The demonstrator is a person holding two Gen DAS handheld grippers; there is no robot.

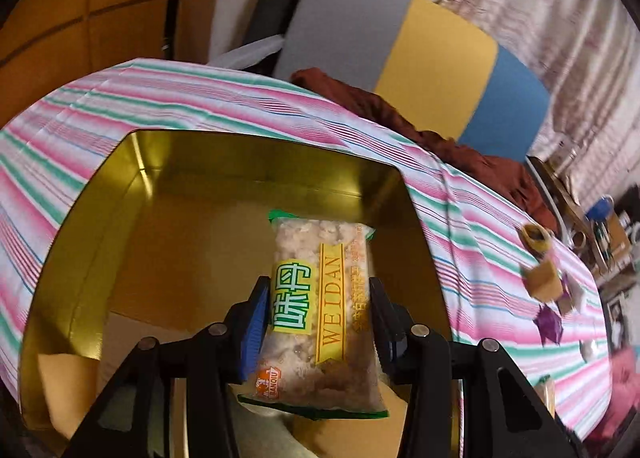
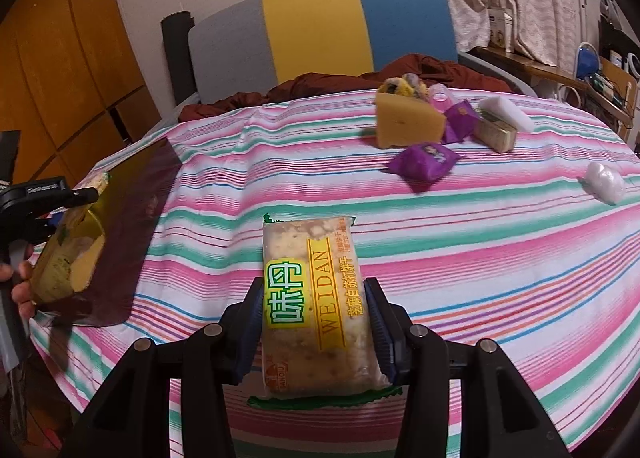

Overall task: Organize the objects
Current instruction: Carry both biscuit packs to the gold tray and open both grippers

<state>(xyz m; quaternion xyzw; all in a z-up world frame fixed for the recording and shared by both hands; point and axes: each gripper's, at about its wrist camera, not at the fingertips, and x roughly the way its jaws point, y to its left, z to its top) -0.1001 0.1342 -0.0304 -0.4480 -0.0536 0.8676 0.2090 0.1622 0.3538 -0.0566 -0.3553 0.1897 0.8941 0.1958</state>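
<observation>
A: Striped tablecloth (image 2: 460, 218); gold tin (image 1: 80, 218) mid-frame, left view.
B: Left gripper (image 1: 318, 322) pinches cracker pack (image 1: 320, 298) above tin. Right gripper (image 2: 314, 322) grips second pack (image 2: 316, 306), lower centre.

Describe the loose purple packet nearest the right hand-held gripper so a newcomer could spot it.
Start at the striped tablecloth and look to its far right, where a cluster of small items sits around a yellow sponge block. The purple packet lies just in front of that block, on its own. A second purple packet leans against the block instead.
</observation>
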